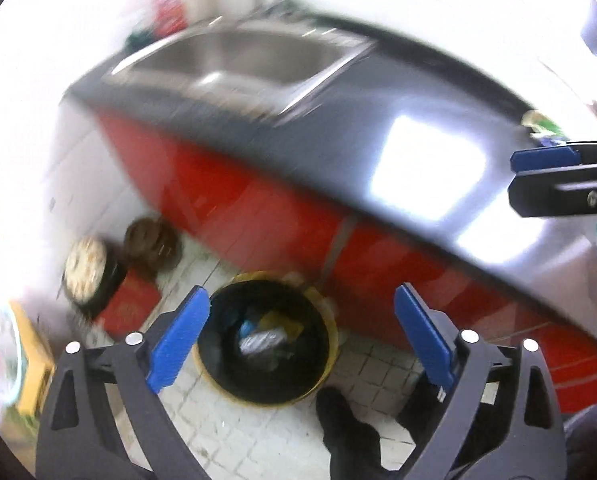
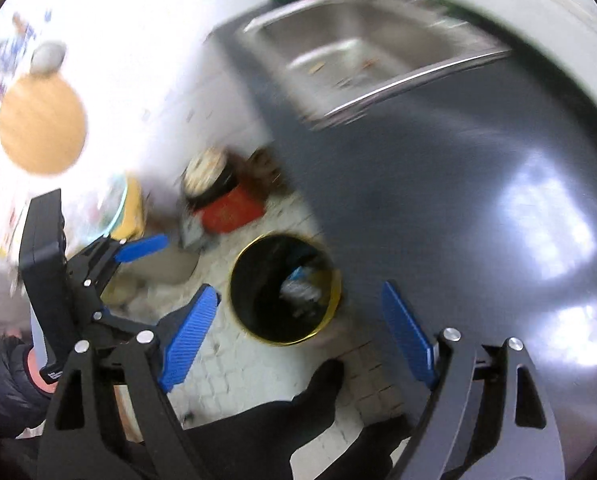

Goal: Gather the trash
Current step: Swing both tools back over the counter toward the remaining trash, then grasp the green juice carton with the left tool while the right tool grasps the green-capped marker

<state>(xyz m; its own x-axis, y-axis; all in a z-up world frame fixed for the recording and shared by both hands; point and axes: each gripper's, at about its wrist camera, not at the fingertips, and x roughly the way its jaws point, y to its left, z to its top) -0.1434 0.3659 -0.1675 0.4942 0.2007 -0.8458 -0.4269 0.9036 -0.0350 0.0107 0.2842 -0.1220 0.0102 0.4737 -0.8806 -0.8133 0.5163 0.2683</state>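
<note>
Blue pads on the left gripper [image 1: 302,334] stand wide apart, holding nothing. Below sits the bin [image 1: 266,336] on the floor, with trash [image 1: 258,338] already inside. Right gripper [image 2: 300,334] is wide open and empty too. More trash may be left on the counter [image 1: 418,152]. Its edge hangs near the bin.

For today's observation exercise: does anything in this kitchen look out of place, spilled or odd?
Yes. Small scraps lie scattered in the sink, and boxes and tins are piled untidily on the floor near the bin. Blur hides finer detail.
</note>
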